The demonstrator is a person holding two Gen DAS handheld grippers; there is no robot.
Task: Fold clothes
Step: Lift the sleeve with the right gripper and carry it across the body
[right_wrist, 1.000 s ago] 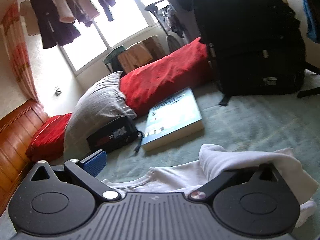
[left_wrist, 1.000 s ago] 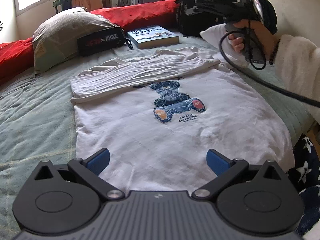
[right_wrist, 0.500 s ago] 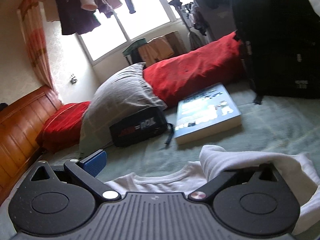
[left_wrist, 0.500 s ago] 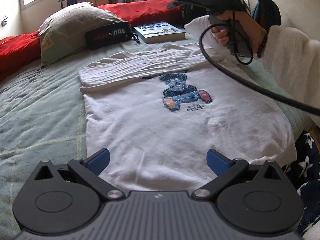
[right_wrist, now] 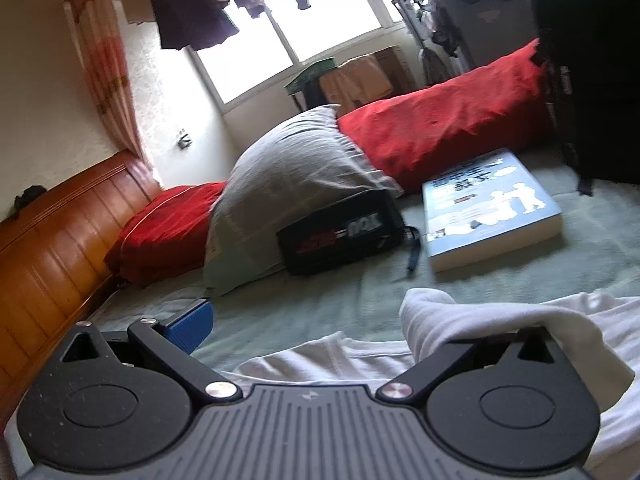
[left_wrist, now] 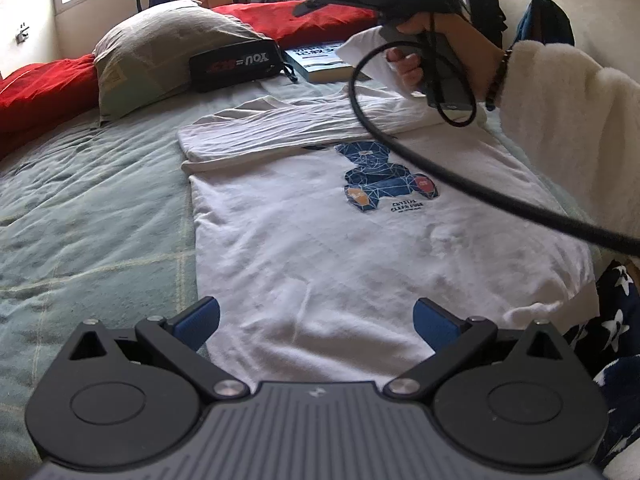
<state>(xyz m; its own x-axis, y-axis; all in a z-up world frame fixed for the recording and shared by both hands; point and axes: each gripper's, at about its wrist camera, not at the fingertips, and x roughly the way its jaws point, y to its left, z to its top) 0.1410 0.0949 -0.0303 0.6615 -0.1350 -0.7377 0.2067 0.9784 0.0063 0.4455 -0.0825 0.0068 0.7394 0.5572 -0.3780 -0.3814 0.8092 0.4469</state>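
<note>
Lying on the bed: a white T-shirt (left_wrist: 320, 236) is spread flat on the pale green bedspread (left_wrist: 92, 208), print side up, its far edge already folded over into a long band.
Print: a blue bear graphic (left_wrist: 384, 180) sits just below that folded band.
Left gripper (left_wrist: 316, 318): hovers low over the shirt's near hem, blue pads spread wide, nothing between them; the hem lies right under and between the fingers.
Right gripper (right_wrist: 304, 320): held up at the shirt's far corner by a hand (left_wrist: 436, 48) in a fluffy white sleeve (left_wrist: 560, 120). White cloth is draped over its right finger, hiding that pad; the left blue pad (right_wrist: 192, 324) stands free and far to the side. Jaws look wide, but whether the cloth is pinched cannot be told.
Cable: a black cable (left_wrist: 460, 184) hangs from the right tool across the shirt.
Beyond the shirt: a grey pillow (right_wrist: 288, 196), a black pouch (right_wrist: 340, 232), a blue book (right_wrist: 492, 208), red cushions (right_wrist: 440, 136).
</note>
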